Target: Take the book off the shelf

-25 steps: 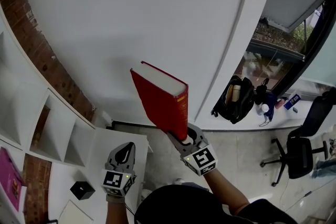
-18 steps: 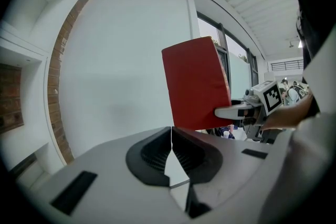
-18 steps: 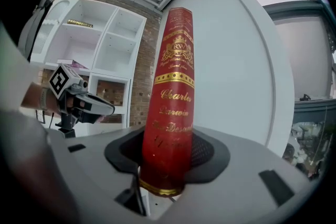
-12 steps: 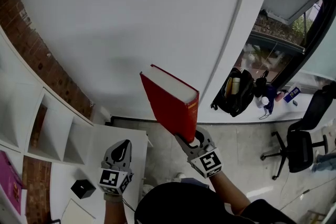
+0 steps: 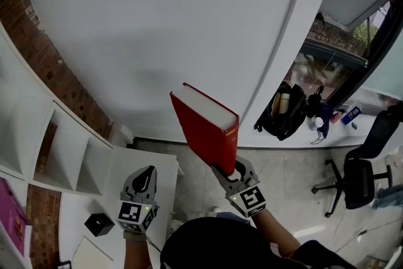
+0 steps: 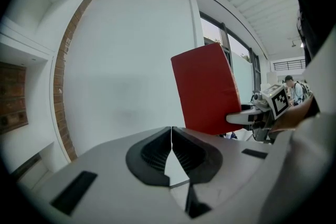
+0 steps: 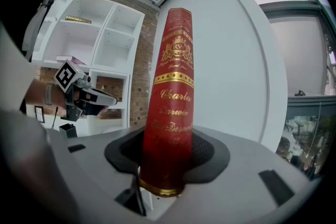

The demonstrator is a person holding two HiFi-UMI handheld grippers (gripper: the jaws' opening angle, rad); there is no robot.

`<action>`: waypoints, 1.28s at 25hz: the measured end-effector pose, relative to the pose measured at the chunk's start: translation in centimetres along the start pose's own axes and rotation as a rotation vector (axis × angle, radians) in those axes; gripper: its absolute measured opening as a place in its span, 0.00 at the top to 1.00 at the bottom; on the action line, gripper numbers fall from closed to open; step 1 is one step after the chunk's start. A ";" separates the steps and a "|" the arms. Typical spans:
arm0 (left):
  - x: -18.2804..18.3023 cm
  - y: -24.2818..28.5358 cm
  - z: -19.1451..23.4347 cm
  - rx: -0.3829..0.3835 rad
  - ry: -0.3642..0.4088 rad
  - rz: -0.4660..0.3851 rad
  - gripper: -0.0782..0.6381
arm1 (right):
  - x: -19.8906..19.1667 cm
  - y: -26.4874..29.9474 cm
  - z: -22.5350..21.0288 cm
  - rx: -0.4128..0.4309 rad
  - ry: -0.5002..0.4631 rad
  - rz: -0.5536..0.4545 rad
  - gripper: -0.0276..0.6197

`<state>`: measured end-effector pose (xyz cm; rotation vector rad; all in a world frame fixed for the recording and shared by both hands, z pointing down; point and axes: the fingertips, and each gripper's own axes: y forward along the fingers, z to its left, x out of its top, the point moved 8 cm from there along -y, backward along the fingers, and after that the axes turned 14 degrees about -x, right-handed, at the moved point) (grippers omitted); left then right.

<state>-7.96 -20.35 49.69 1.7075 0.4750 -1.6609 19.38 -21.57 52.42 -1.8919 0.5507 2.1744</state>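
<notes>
A thick red book point(image 5: 208, 135) with gold lettering on its spine point(image 7: 172, 97) stands up in the air in front of the white wall, away from the white shelf point(image 5: 38, 154). My right gripper point(image 5: 230, 170) is shut on its lower end, the pads pressing both covers. In the left gripper view the book's red cover point(image 6: 206, 89) shows to the right with the right gripper under it. My left gripper point(image 5: 145, 178) hovers to the left over the white table, jaws together with nothing between them.
A white table point(image 5: 82, 230) below holds a small black box point(image 5: 98, 225). A pink book point(image 5: 11, 208) lies in a shelf cell at far left. A black bag point(image 5: 283, 113) hangs by the window and an office chair point(image 5: 359, 176) stands at right.
The red book and my right gripper have shifted a little to the right and lower in the head view. The left gripper has stayed put.
</notes>
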 end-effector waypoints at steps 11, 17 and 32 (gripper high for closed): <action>-0.2 -0.6 0.6 0.023 -0.005 0.006 0.88 | -0.7 0.3 0.9 0.027 0.022 0.011 0.66; -0.1 -0.8 0.8 0.034 0.000 0.021 0.88 | -0.4 0.4 1.0 0.031 0.026 0.015 0.66; 0.0 -1.8 0.8 0.058 0.002 0.053 0.88 | -0.2 0.4 1.7 0.043 0.028 0.013 0.66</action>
